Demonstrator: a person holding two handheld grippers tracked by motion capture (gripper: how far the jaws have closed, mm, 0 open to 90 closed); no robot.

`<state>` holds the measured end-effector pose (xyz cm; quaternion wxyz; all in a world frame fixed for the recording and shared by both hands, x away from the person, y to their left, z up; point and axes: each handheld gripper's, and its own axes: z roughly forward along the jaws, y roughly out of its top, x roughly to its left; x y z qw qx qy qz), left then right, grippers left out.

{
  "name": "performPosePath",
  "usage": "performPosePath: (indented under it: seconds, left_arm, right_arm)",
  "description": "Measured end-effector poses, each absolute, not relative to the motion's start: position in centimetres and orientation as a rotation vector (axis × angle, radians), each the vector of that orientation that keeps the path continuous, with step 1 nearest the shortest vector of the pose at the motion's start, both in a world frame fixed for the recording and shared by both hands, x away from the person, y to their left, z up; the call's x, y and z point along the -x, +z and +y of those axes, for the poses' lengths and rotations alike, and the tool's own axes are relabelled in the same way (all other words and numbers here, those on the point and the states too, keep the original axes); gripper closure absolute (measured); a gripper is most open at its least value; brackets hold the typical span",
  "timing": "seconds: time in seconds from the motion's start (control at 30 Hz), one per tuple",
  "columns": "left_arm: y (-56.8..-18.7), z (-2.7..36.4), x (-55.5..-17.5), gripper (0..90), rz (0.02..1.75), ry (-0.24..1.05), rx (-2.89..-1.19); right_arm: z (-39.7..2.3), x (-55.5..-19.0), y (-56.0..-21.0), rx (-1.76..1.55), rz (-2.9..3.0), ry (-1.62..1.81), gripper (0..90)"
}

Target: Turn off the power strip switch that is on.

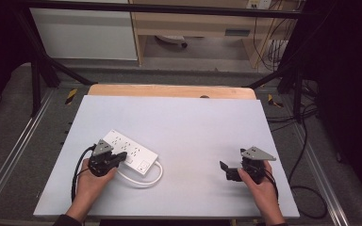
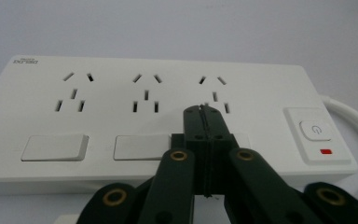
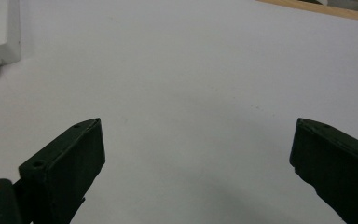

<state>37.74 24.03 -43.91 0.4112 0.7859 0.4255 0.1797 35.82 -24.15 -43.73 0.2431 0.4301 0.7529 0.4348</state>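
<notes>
Pale grey tabletop (image 1: 184,127) across the whole work area, wooden strip along the far edge, dark floor and black frame legs beyond. Toward the near-left corner, lying flat and slanted: white power strip (image 1: 131,151), three socket groups on top, rocker switches along the side nearest the left hand, power button with a small red mark at one end. Looping off that end toward the near edge and curling back: white cable (image 1: 143,181), resting on the surface.

Left gripper (image 1: 115,160) down low right at the strip, held from the near edge by the left hand (image 1: 92,181). Seen along its own jaws in the left gripper view (image 2: 205,112): jaws pressed fully together, nothing between them, tips over the strip's top face at the third socket group, just beyond the row of rocker switches. Touching the plastic or just above it — cannot tell.

Over by the near-right corner, well apart from the strip: right gripper (image 1: 226,172), gripped by the right hand (image 1: 261,186), pointing toward the left side of the surface. In the right gripper view (image 3: 196,140): jaws spread wide, bare tabletop between them, nothing held. Far off at that view's upper left: a corner of the power strip and a bit of its cable.
</notes>
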Motion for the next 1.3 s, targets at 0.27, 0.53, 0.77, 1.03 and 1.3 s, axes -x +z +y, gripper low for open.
performPosePath:
  seconds: [0.27, 0.53, 0.77, 1.03, 1.3]
  left_arm:
    - [-43.95, 23.97, -37.77, 90.0, 1.065, 0.447, -1.976]
    - [-43.77, 24.03, -37.73, 90.0, 1.056, 0.457, -1.959]
    - [-43.66, 24.0, -37.68, 90.0, 1.044, 0.458, -1.949]
    - [-43.47, 23.96, -37.63, 90.0, 1.02, 0.456, -1.925]
    - [-42.96, 23.99, -37.54, 69.6, 1.012, 0.502, -1.844]
  right_arm:
    - [-24.15, -35.82, -43.72, -1.177, 2.057, 1.187, 3.7]
    - [-24.16, -35.81, -43.71, -1.174, 2.057, 1.188, 3.7]
    - [-24.14, -35.8, -43.71, -1.174, 2.057, 1.189, 3.7]
    - [-24.14, -35.81, -43.71, -1.174, 2.058, 1.189, 3.7]
    - [-24.15, -35.82, -43.72, -1.173, 2.058, 1.188, 3.7]
